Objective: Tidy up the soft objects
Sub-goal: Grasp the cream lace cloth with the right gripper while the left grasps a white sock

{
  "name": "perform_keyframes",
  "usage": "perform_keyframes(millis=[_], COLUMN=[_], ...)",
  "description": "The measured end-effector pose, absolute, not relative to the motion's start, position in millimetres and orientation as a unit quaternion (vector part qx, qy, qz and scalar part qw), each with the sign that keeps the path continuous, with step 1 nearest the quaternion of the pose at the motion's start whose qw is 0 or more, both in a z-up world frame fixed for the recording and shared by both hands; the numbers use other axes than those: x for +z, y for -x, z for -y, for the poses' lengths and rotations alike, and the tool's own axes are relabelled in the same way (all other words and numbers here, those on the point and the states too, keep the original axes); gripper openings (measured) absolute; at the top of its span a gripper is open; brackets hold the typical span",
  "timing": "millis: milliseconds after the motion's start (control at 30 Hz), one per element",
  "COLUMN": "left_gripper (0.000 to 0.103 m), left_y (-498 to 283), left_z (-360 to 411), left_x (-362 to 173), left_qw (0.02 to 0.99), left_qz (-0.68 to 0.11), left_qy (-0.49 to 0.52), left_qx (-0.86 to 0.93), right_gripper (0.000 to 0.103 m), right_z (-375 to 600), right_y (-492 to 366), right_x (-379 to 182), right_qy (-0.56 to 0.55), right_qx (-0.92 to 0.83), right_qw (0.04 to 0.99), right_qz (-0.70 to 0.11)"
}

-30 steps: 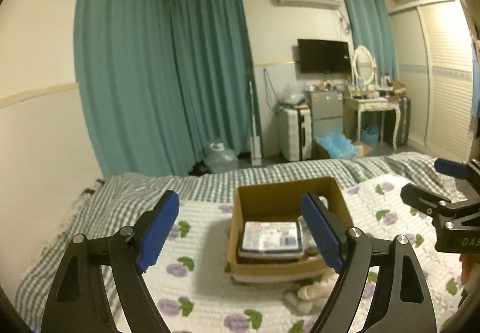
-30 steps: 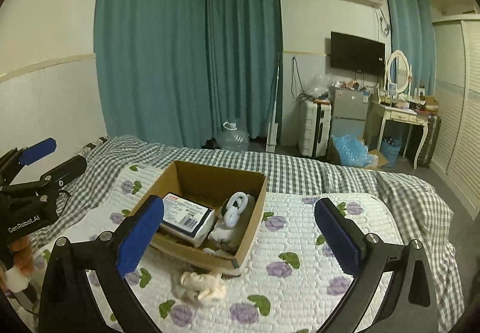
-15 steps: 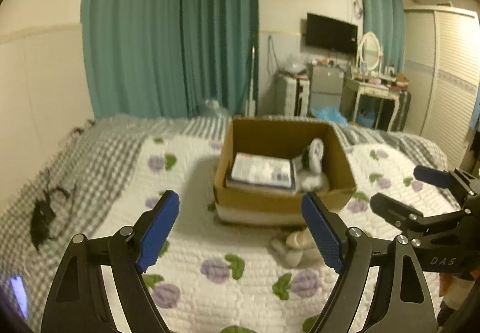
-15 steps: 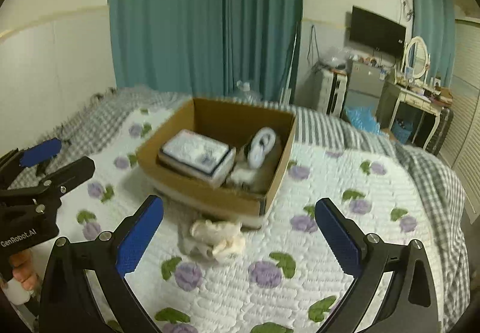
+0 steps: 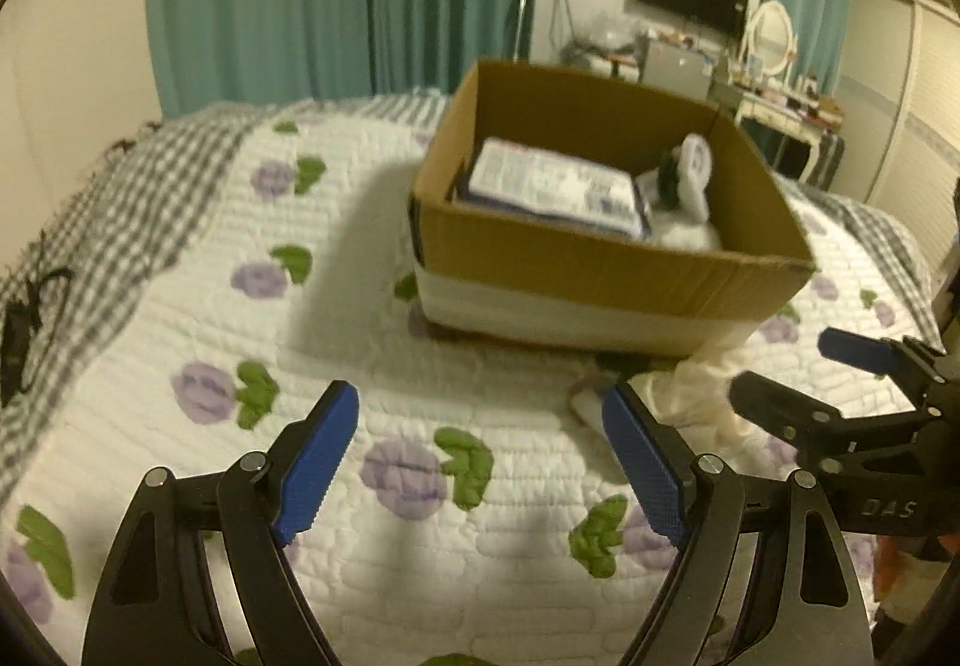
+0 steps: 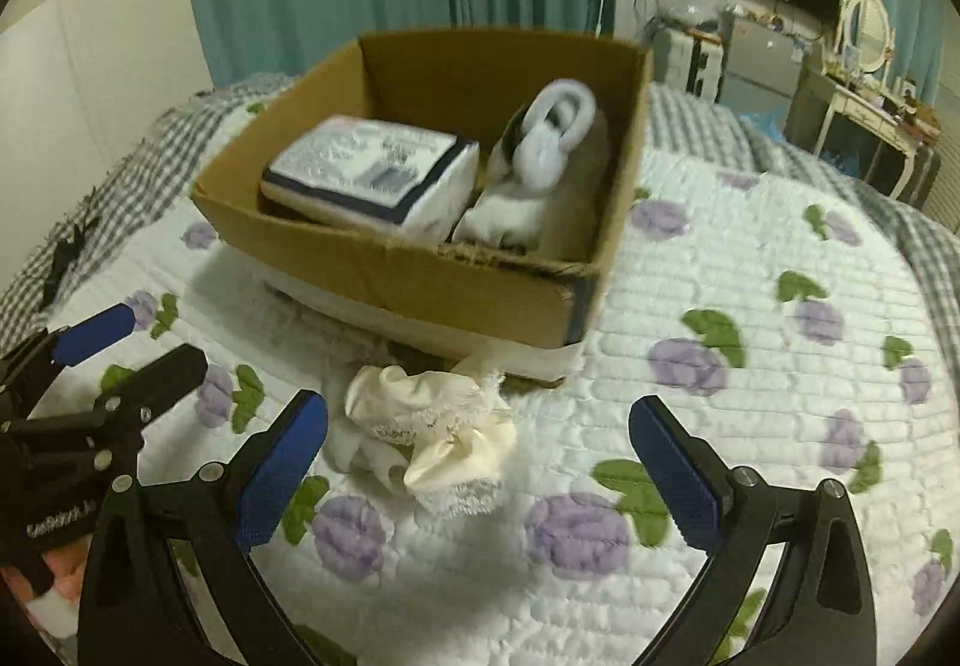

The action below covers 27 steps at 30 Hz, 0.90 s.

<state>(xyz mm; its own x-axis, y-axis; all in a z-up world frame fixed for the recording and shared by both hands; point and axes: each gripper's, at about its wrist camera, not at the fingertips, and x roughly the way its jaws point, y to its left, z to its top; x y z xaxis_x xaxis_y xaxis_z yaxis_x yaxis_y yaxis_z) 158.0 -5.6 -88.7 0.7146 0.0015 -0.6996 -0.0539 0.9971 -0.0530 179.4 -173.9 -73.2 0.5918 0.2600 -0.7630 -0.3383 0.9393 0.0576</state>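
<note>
A crumpled cream cloth (image 6: 432, 426) lies on the flowered quilt just in front of an open cardboard box (image 6: 432, 282). The cloth also shows in the left wrist view (image 5: 690, 390), with the box (image 5: 600, 270) behind it. In the box are a white and blue packet (image 6: 366, 174) and white rolled soft items (image 6: 552, 132). My right gripper (image 6: 477, 477) is open, low over the quilt, the cloth just ahead between its fingers. My left gripper (image 5: 480, 468) is open and empty, left of the cloth.
The white quilt with purple flowers (image 6: 750, 366) covers a bed with a grey checked blanket (image 5: 138, 186) at the left and far edges. Teal curtains, a dresser with a mirror (image 6: 864, 42) and a wall TV stand beyond the bed.
Both grippers have come down and forward toward the bed. The box and the cream cloth are now much nearer. Both stay open.
</note>
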Motion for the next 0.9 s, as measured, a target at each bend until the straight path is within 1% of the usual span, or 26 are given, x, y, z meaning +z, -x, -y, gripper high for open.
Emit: perform_keyframes(millis=[33,100,133,167,200,233,267,300,400,533,700,900], left_gripper=[0.085,0.085,0.085,0.085,0.085,0.085,0.085,0.085,0.085,0.085,0.085,0.085], left_y=[-160.3,-161.8,-162.6,-162.7,-162.6,-163.5,-163.7,-163.2,-161.3,-156.0,-162.2,-170.0], left_z=[5.4,6.1,6.0,6.0,6.2,5.2,5.6,6.3,11.1,28.5,52.6,75.0], left_x=[-92.3,-96.8,-98.1,-99.5,-100.8,-102.1,-103.2,-104.2,-101.8,-93.7,-98.3,-113.3], left_qw=[0.923,0.922,0.922,0.923,0.923,0.922,0.922,0.922,0.924,0.933,0.916,0.906], left_qz=[-0.383,-0.385,-0.385,-0.384,-0.384,-0.384,-0.385,-0.385,-0.381,-0.360,-0.399,-0.418], left_qy=[0.036,0.033,0.030,0.029,0.028,0.029,0.032,0.035,0.037,-0.002,-0.006,-0.005], left_qx=[0.014,0.015,0.019,0.023,0.026,0.028,0.026,0.023,0.008,0.016,-0.037,-0.065], right_gripper=[0.098,0.087,0.084,0.076,0.064,0.057,0.042,0.034,0.029,0.029,0.029,0.029], right_z=[169.9,164.7,163.7,163.4,163.6,164.1,164.5,166.2,174.1,190.0,209.4,216.6], right_y=[-185.1,-193.4,-197.4,-201.2,-203.8,-205.8,-206.1,-205.8,-200.5,-186.3,-175.5,-174.8], right_x=[-79.9,-90.8,-95.7,-99.8,-102.9,-104.7,-104.7,-103.6,-94.0,-79.8,-61.9,-57.2], right_qy=[0.055,0.063,0.059,0.053,0.049,0.048,0.046,0.042,0.034,0.032,0.012,0.003], right_qx=[0.168,0.170,0.174,0.178,0.180,0.181,0.185,0.189,0.191,0.172,0.154,0.148], right_qw=[0.887,0.880,0.876,0.873,0.871,0.869,0.869,0.869,0.876,0.889,0.899,0.903], right_qz=[-0.426,-0.439,-0.446,-0.452,-0.456,-0.458,-0.457,-0.456,-0.441,-0.423,-0.409,-0.403])
